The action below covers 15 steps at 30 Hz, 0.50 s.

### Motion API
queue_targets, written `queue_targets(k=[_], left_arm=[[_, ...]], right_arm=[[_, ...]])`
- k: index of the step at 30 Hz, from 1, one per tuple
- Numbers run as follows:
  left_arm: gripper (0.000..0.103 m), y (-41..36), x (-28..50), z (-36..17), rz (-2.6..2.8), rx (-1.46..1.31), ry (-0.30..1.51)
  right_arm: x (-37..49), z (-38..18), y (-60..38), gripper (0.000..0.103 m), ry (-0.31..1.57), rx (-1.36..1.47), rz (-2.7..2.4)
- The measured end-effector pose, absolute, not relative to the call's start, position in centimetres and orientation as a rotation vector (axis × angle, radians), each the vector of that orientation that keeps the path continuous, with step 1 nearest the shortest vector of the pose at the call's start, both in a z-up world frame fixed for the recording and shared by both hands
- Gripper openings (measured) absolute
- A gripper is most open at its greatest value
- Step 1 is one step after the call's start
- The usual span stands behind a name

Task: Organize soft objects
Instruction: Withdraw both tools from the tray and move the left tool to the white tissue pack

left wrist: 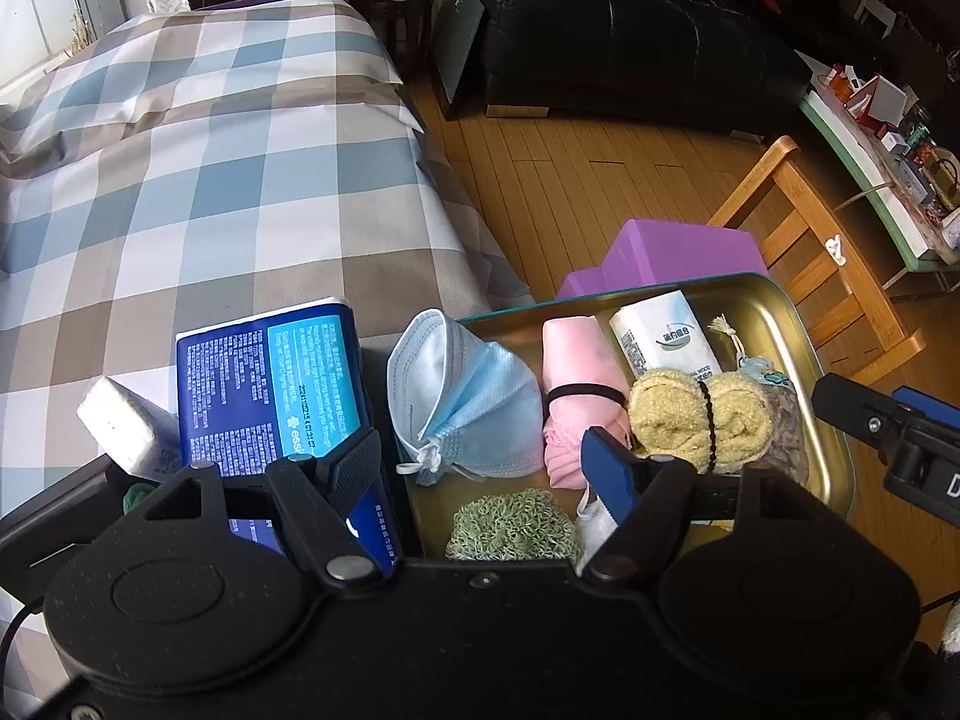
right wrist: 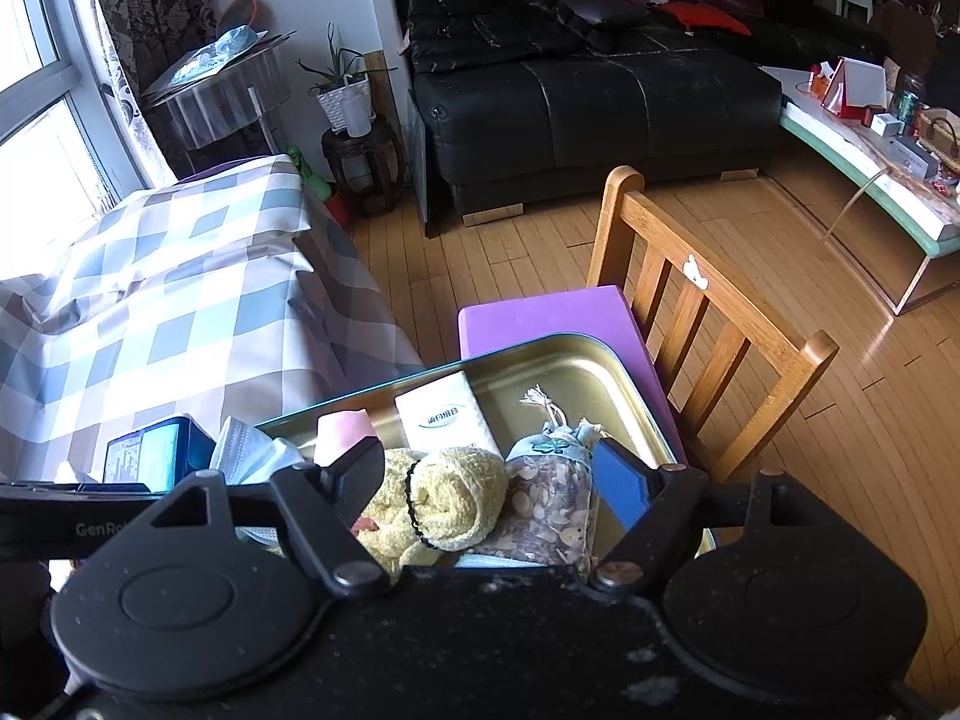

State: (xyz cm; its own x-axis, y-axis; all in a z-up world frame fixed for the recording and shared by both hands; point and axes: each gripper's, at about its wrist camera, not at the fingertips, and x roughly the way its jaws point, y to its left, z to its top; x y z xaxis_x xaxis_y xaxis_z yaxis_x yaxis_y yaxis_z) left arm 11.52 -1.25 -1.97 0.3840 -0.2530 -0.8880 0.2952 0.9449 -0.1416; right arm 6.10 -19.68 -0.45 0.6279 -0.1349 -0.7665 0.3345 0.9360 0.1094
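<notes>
A gold metal tray holds a rolled pink cloth, a white tissue pack, a rolled yellow towel, a sachet bag and a green knitted pad. A blue face mask lies over the tray's left rim. My left gripper is open above the mask and pad. A blue tissue pack and a small white pack lie left of it. My right gripper is open over the yellow towel and sachet in the tray.
The tray rests on a purple block on a wooden chair beside a checked-cloth surface. A black sofa stands behind, a cluttered low table at right. Wooden floor lies between.
</notes>
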Motion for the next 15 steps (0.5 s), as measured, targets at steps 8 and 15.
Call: queue_targets(k=[8, 15], left_arm=[[0.069, -0.4, 11.4, -1.5, -0.343, 0.041, 1.119], [0.069, 1.8, 11.5, -0.7, -0.311, 0.042, 1.106]], right_arm=[[6.2, -0.7, -19.5, 0.077, 0.861, 0.246, -0.282], [6.2, -0.9, -19.3, 0.077, 0.865, 0.235, -0.289]])
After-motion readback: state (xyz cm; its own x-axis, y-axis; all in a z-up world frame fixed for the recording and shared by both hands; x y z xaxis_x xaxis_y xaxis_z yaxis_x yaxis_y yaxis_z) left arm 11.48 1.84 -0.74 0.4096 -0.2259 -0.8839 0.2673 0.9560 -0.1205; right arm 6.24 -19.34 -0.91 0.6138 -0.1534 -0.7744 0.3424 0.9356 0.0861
